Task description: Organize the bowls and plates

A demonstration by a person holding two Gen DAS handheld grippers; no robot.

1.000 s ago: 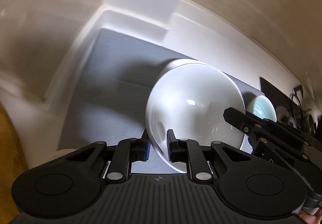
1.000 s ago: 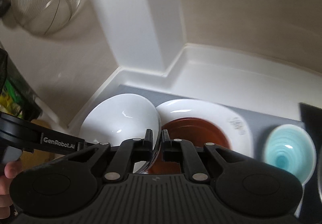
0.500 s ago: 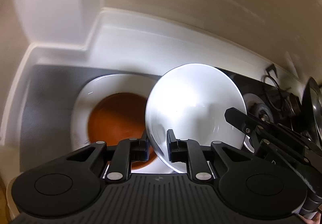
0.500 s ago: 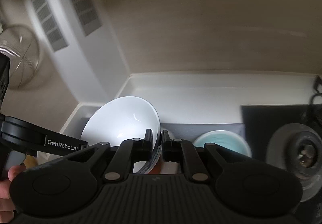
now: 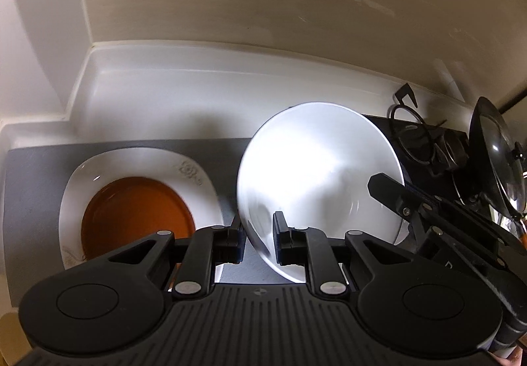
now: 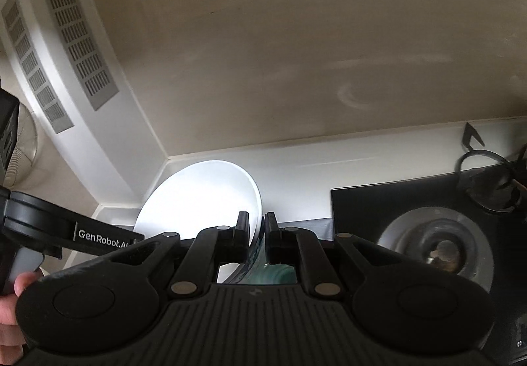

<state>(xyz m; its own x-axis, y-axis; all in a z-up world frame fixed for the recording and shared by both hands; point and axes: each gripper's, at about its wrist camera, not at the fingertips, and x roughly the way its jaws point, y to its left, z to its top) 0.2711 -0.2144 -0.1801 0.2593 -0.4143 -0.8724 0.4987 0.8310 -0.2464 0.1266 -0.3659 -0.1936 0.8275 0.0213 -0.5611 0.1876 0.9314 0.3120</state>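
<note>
Held at opposite rim edges by the left gripper [image 5: 258, 242] and the right gripper [image 6: 256, 236], the glossy white ceramic bowl [image 5: 318, 181] travelled rightward and rose off the grey mat [image 5: 36, 181]. It left the far-left corner, passed the white plate with the orange-brown centre [image 5: 131, 201], and ended up beside the black stovetop [image 6: 411, 201], above the turquoise glazed bowl [image 6: 276, 275].

Glossy white bowl [image 5: 316, 168] — matt grey mat [image 5: 33, 175].

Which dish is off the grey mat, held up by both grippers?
The plain white bowl, pinched at opposite rims. The white plate holding the orange plate lies flat.
</note>
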